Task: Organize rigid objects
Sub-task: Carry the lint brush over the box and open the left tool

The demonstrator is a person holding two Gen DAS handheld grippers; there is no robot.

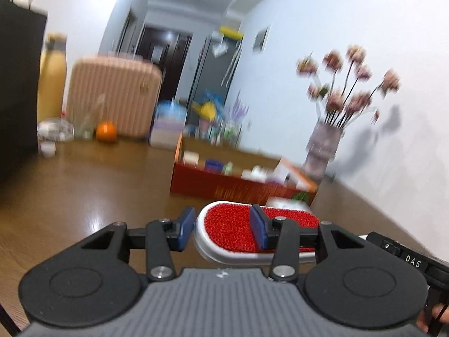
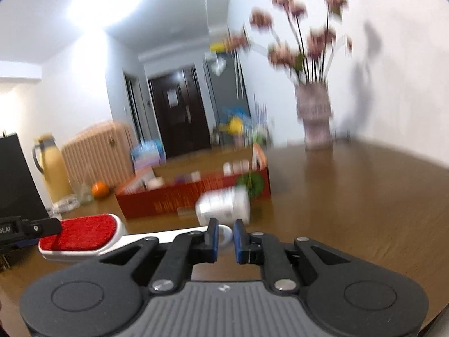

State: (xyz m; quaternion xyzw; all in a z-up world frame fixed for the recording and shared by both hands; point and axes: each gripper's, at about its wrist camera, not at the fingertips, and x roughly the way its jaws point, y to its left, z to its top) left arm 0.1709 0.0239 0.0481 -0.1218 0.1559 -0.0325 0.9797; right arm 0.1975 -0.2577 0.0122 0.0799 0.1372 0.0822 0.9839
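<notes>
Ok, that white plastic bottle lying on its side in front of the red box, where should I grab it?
Across the middle of its round body, coming down from above: the white plastic bottle lies on its side just in front of the red cardboard box, which likely blocks a level approach. The right gripper, shut on the handle of the red lint brush, must release first.

surface: wooden table [image 2: 350,196] | on it: red box [image 2: 179,199], vase [image 2: 314,118], orange [image 2: 99,189]
</notes>
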